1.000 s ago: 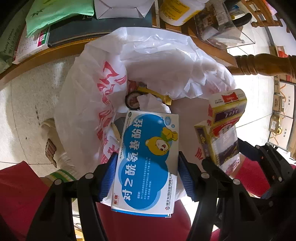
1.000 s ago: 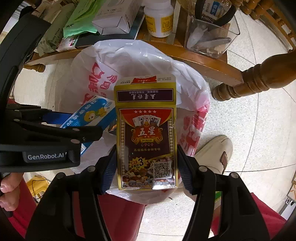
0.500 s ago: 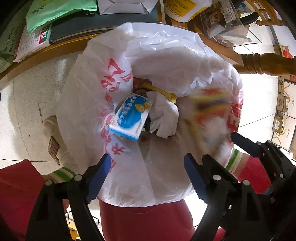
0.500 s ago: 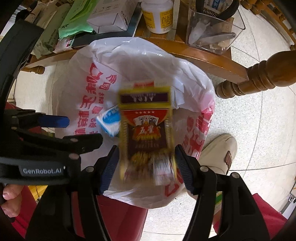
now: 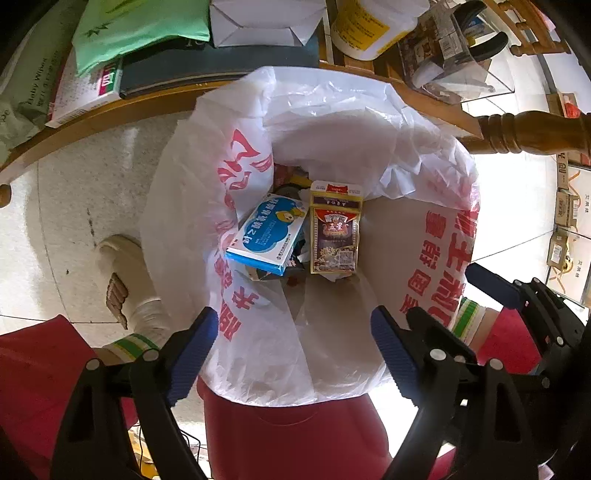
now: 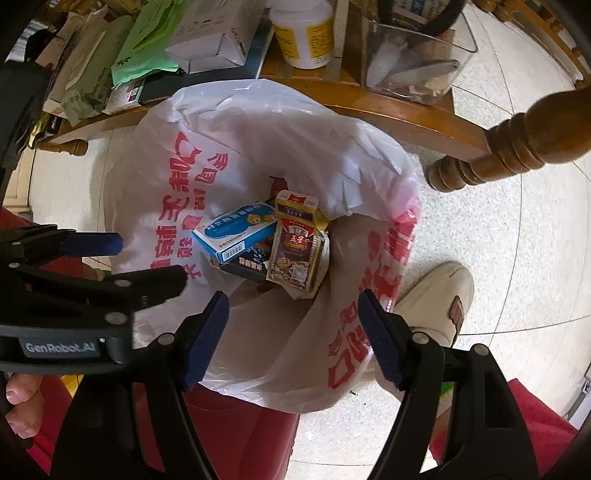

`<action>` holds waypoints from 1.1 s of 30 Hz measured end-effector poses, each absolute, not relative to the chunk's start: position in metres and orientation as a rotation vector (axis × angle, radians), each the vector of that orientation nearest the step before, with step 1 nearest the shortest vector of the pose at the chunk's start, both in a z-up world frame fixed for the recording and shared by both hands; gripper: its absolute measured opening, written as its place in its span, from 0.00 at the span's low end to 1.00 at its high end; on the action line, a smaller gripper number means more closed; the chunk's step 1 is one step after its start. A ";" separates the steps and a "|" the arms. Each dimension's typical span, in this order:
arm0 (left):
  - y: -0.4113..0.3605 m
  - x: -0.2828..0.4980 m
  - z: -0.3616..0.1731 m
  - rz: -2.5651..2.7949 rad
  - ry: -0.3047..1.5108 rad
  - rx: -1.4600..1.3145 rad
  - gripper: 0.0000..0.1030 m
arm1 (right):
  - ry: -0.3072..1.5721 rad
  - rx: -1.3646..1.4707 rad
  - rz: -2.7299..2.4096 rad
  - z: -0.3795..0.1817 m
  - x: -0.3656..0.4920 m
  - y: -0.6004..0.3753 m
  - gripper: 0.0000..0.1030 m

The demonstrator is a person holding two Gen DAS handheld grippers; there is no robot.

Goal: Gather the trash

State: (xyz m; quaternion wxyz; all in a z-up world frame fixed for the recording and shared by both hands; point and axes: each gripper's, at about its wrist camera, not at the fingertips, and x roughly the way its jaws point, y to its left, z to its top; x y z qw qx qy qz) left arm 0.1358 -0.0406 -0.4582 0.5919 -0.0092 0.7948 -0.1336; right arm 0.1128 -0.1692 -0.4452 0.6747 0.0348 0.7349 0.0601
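Note:
A white plastic bag with red print (image 5: 240, 206) (image 6: 173, 199) lines a bin below both grippers. Inside lie a blue and white medicine box (image 5: 267, 234) (image 6: 236, 230) and a yellow and maroon playing-card box (image 5: 335, 230) (image 6: 295, 245), side by side on other rubbish. My left gripper (image 5: 295, 347) is open and empty above the bag's near rim. My right gripper (image 6: 291, 332) is open and empty, also above the near rim. The left gripper also shows in the right wrist view (image 6: 92, 258), at the left.
A wooden table edge (image 5: 110, 118) (image 6: 388, 107) just beyond the bin carries books, a green packet (image 5: 140, 29), a white box (image 6: 210, 40), a yellow-labelled bottle (image 6: 304, 33) and a clear holder (image 6: 413, 66). A turned table leg (image 6: 509, 147) stands to the right. My feet (image 5: 118, 273) flank the bin.
Both grippers opened and let go of their boxes. The blue medicine box and the card box dropped into the bag and now lie at its bottom.

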 end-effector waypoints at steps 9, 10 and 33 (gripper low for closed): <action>-0.029 0.132 -0.427 -0.266 1.758 -0.028 0.85 | 1.579 0.121 0.064 -0.415 0.102 -0.188 0.73; -0.029 0.131 -0.422 -0.260 1.740 -0.019 0.85 | 1.559 0.119 0.055 -0.408 0.100 -0.189 0.73; -0.037 0.065 -0.244 -0.160 1.189 0.133 0.85 | 1.004 0.043 -0.081 -0.220 0.020 -0.173 0.85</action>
